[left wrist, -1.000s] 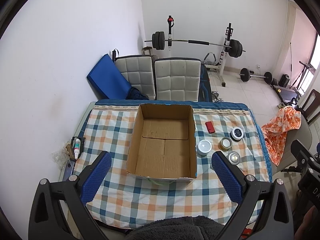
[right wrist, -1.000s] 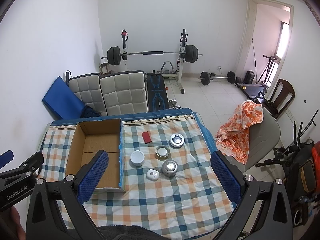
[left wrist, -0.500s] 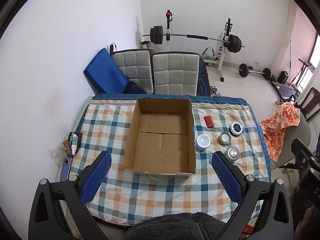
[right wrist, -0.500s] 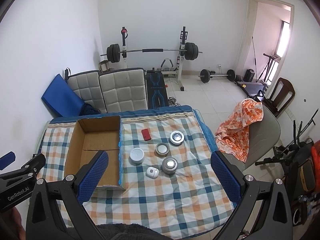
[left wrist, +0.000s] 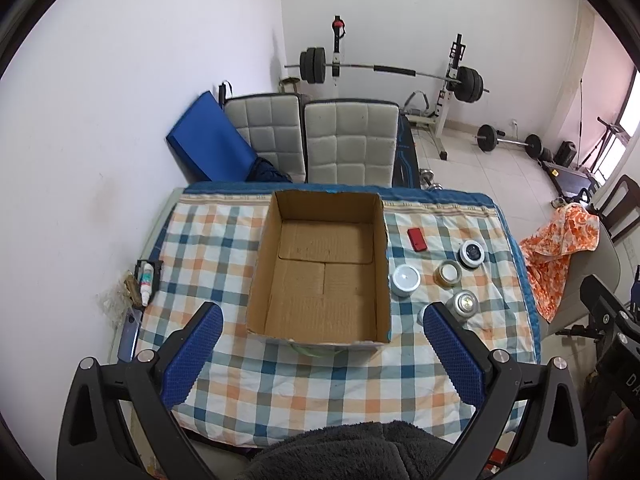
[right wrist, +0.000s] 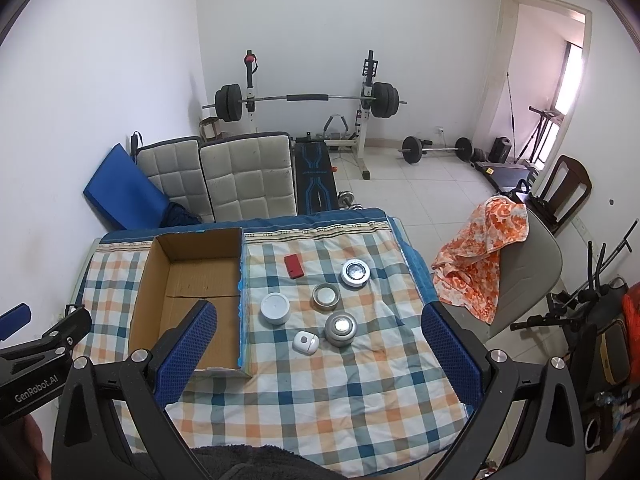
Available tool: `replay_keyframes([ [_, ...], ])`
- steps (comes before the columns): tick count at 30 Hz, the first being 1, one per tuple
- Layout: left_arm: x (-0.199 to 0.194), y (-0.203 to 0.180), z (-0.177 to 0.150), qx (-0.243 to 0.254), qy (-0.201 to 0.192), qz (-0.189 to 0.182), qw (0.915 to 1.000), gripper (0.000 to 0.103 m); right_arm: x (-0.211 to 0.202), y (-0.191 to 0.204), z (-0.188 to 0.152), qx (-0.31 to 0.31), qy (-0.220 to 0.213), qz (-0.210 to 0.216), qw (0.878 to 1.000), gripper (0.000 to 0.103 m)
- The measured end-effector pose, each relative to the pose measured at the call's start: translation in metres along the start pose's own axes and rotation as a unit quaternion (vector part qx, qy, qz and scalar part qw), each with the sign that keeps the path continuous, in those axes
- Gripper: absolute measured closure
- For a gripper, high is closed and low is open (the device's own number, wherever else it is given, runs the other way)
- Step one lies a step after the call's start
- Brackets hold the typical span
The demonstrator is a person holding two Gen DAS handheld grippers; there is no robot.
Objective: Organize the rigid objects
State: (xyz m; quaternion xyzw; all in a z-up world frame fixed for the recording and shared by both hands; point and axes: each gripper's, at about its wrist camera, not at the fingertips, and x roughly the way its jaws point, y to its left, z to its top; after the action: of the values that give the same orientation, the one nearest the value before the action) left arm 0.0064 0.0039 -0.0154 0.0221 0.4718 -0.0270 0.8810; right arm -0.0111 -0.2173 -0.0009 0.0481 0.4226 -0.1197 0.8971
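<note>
Both cameras have drawn back and risen a little over the last second, so the checked tabletop (right wrist: pixel 360 392) sits lower and smaller in each view; nothing on it has shifted. The left gripper (left wrist: pixel 320 344) hangs above the near wall of the cardboard box (left wrist: pixel 320 276), its jaws spread wide and holding nothing. The right gripper (right wrist: pixel 316 344) hovers over the cluster of small items, jaws likewise released and bare.

The box is open-topped and bare inside. Just to its right lie 6 rigid pieces: a red flat case (right wrist: pixel 293 266) farthest back, a dark-rimmed tin (right wrist: pixel 355 273), a brass-toned tin (right wrist: pixel 325 296), a white round jar (right wrist: pixel 275 308), a silver round tin (right wrist: pixel 340 329), and a small white pod-shaped case (right wrist: pixel 305 342) nearest the person.

All look light, hard and smooth, so they should resist squeezing but may slip or skate on the cloth. The round ones are probably best pinched across the side wall, low down, rather than by the lid. The red case is thin; its 2 long edges seem the safest hold. No packing has begun yet.
</note>
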Motion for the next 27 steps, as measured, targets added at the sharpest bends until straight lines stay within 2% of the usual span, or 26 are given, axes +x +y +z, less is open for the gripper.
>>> replay_keyframes([
  [14, 0.013, -0.001, -0.005, 0.003, 0.026, -0.003, 0.9997, 0.0, 0.01, -0.001, -0.014, -0.003, 0.016, 0.001, 1.0, 0.0],
  [27, 0.027, -0.004, 0.001, 0.001, 0.034, 0.001, 0.9994, 0.0, 0.02, -0.007, -0.022, -0.004, 0.029, 0.002, 1.0, 0.0],
])
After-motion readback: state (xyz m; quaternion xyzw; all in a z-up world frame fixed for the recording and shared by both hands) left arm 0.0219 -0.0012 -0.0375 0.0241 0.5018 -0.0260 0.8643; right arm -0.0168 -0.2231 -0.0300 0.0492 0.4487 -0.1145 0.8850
